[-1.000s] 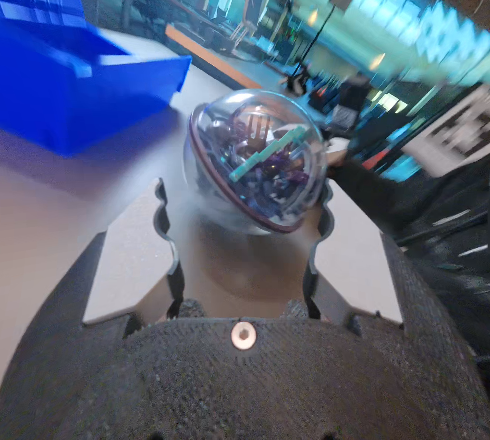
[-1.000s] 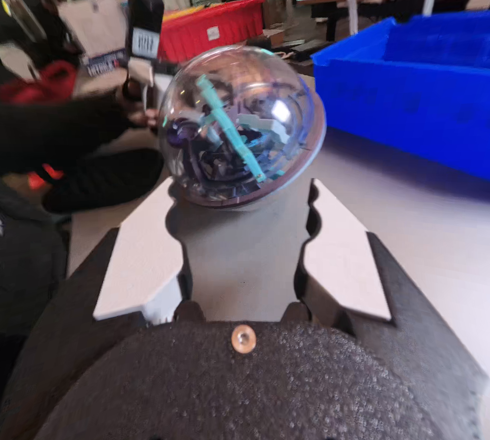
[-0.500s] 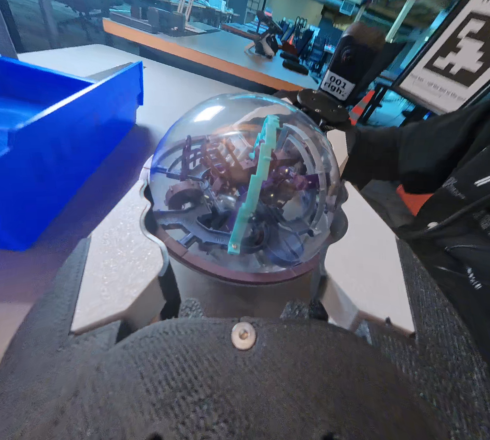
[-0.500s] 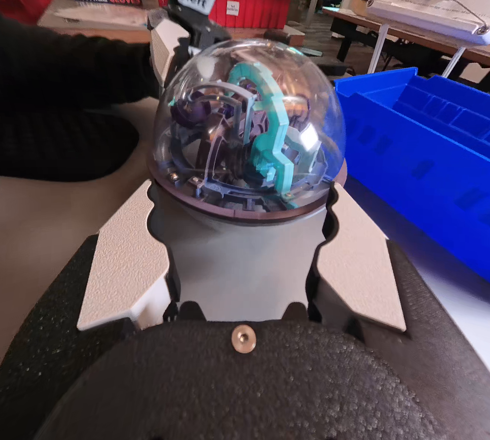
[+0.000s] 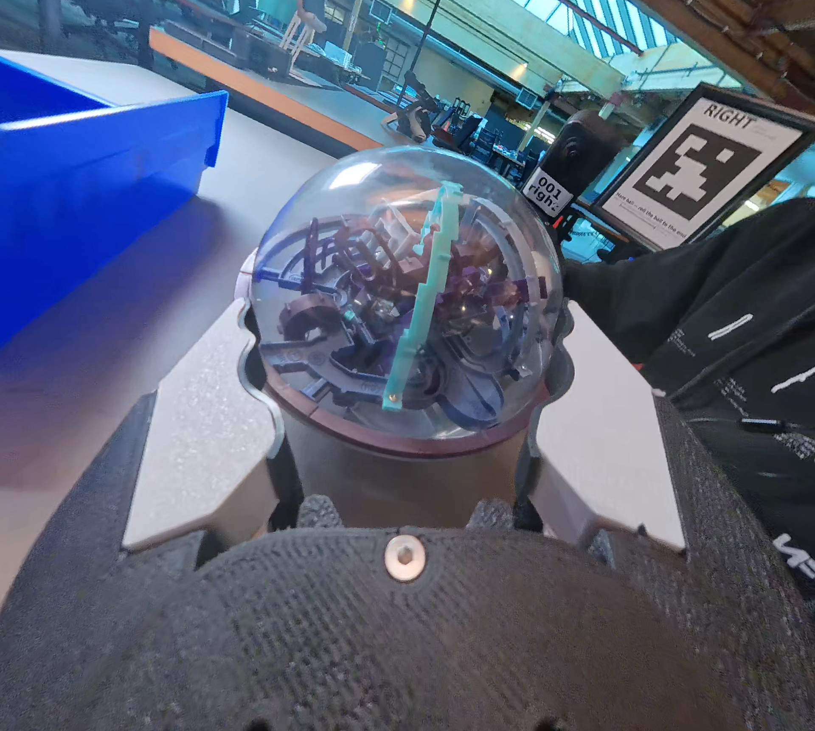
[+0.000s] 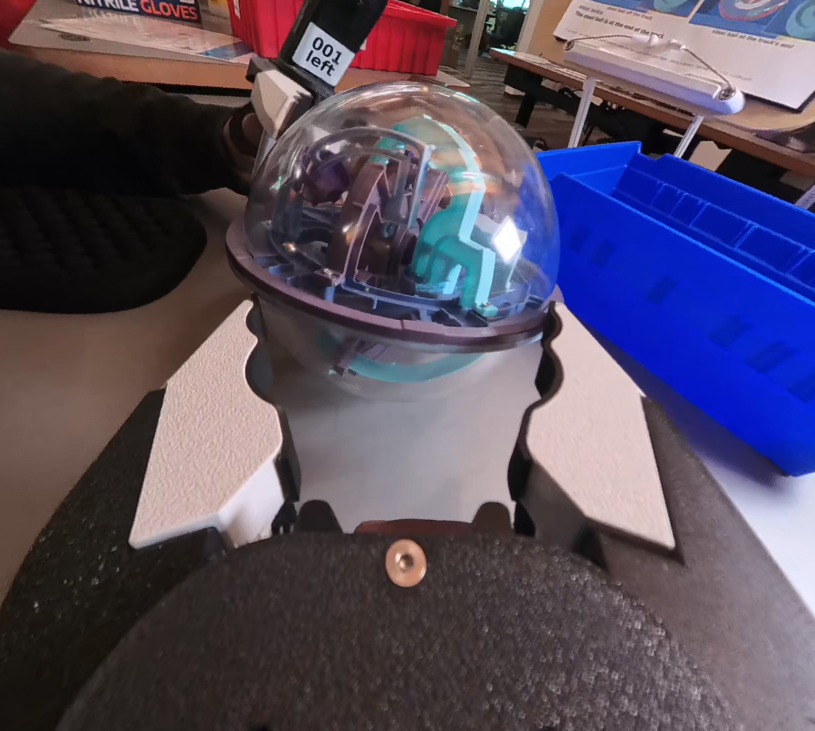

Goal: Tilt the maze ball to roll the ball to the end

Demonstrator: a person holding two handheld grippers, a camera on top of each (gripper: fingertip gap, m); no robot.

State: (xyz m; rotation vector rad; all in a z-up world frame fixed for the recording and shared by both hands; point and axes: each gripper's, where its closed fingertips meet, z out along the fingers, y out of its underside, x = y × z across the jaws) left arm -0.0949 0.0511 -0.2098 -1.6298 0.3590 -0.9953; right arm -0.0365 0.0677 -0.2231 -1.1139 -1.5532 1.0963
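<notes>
Maze ball cradled between both grippers; tilting step in hand.
Left gripper and right gripper, jaws wide, clasp the sphere from opposite sides at its equatorial rim. Next: coordinated tilt; inner ball's position indiscernible.

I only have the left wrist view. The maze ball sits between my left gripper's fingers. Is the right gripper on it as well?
Observer: Yes. The right wrist view shows the right gripper with a fingertip against each side of the maze ball, just under its dark rim.
Operator: What's in the lower half? I mostly see the dome.
Observer: A teal track curves through the lower shell, below the rim.
Operator: And inside the blue bin?
Observer: The blue bin is split by divider walls into small compartments.
</notes>
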